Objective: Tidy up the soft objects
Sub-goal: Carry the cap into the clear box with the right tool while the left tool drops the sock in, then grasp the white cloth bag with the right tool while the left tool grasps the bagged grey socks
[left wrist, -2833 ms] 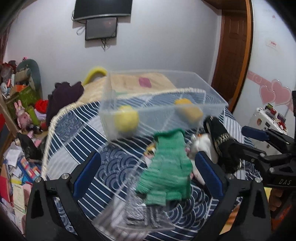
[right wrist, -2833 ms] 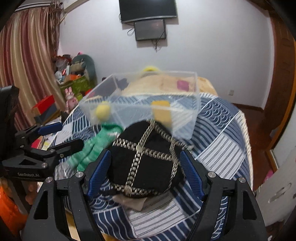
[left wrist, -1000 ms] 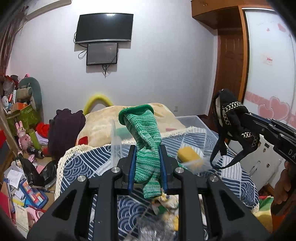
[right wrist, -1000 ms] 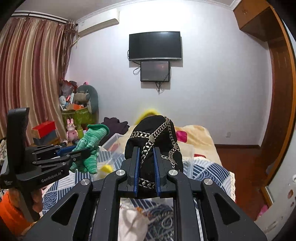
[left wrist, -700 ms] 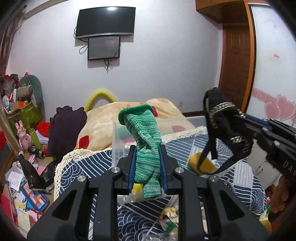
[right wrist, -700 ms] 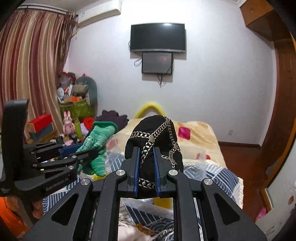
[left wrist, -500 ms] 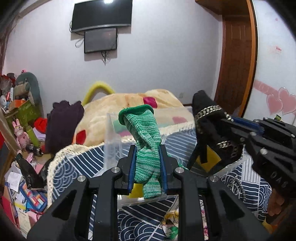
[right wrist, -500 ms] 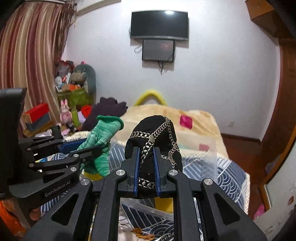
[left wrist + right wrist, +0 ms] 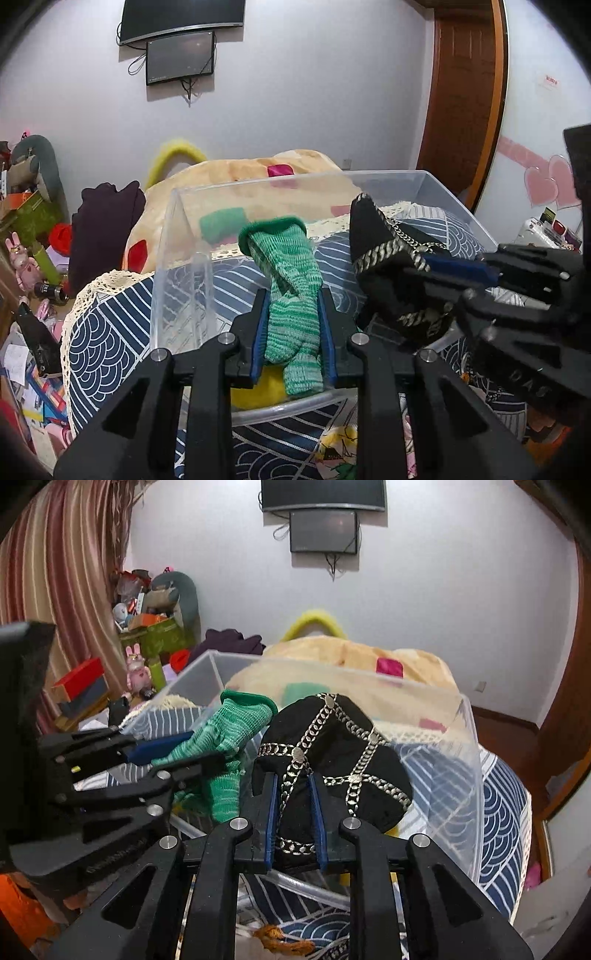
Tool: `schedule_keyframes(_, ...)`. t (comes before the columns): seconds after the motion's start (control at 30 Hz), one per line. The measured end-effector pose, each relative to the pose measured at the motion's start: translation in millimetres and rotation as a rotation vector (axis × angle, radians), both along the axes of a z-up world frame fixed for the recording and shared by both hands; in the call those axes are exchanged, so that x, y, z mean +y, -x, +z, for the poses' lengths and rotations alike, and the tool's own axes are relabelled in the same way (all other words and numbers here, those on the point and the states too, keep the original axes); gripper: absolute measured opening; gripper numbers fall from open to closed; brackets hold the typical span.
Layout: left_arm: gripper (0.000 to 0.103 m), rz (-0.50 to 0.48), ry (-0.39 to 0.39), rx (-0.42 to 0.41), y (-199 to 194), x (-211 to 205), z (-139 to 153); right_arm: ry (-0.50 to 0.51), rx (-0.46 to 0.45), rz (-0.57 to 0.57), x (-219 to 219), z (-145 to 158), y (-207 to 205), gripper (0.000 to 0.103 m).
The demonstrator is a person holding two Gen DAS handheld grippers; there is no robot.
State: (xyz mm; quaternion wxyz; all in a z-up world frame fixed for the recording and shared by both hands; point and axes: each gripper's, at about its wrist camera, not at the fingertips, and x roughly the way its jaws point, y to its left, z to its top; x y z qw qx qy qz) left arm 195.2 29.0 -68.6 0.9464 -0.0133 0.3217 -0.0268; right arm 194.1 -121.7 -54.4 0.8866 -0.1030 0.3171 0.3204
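Note:
My left gripper (image 9: 291, 314) is shut on a green knitted glove (image 9: 291, 295), which hangs over the near edge of a clear plastic bin (image 9: 177, 258). My right gripper (image 9: 293, 797) is shut on a black hat with silver chains (image 9: 332, 753), held over the same bin (image 9: 469, 760). Each gripper shows in the other's view: the right one with the hat (image 9: 391, 273) and the left one with the glove (image 9: 218, 746). A yellow soft ball (image 9: 258, 389) lies in the bin below the glove.
The bin stands on a bed with a navy patterned cover (image 9: 110, 332). A beige blanket (image 9: 258, 181) lies behind it. Clutter and toys (image 9: 147, 638) pile up at the left wall. A small printed item (image 9: 340, 454) lies on the bed in front of the bin.
Both grippers have closed on their items, lifted them high, then come down and forward over the bin. The hat and glove now hang above the bin's inside.

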Motion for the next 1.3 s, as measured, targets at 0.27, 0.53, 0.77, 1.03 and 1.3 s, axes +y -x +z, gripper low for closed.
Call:
schedule_keyframes(0.27, 0.043, 0.006, -0.01, -0.02, 17, -3, 13, -0.031, 0.027, -0.028, -14, 9, 2, 0.028)
schedule_keyframes(0.53, 0.079, 0.012, 0.003, -0.112, 52, 0, 42, -0.055, -0.108, -0.053, -30, 37, 39, 0.055)
schedule_keyframes(0.77, 0.099, 0.061, 0.018, -0.16, 88, 8, 53, -0.093, -0.174, -0.066, -48, 50, 71, 0.076)
schedule_keyframes(1.03, 0.103, 0.08, -0.072, -0.156, 128, -2, 39, -0.058, -0.137, -0.063, -56, 27, 90, 0.078)
schedule_keyframes(1.3, 0.103, 0.066, -0.117, -0.081, 145, -19, 1, -0.054, 0.011, -0.071, -60, -17, 95, 0.078)
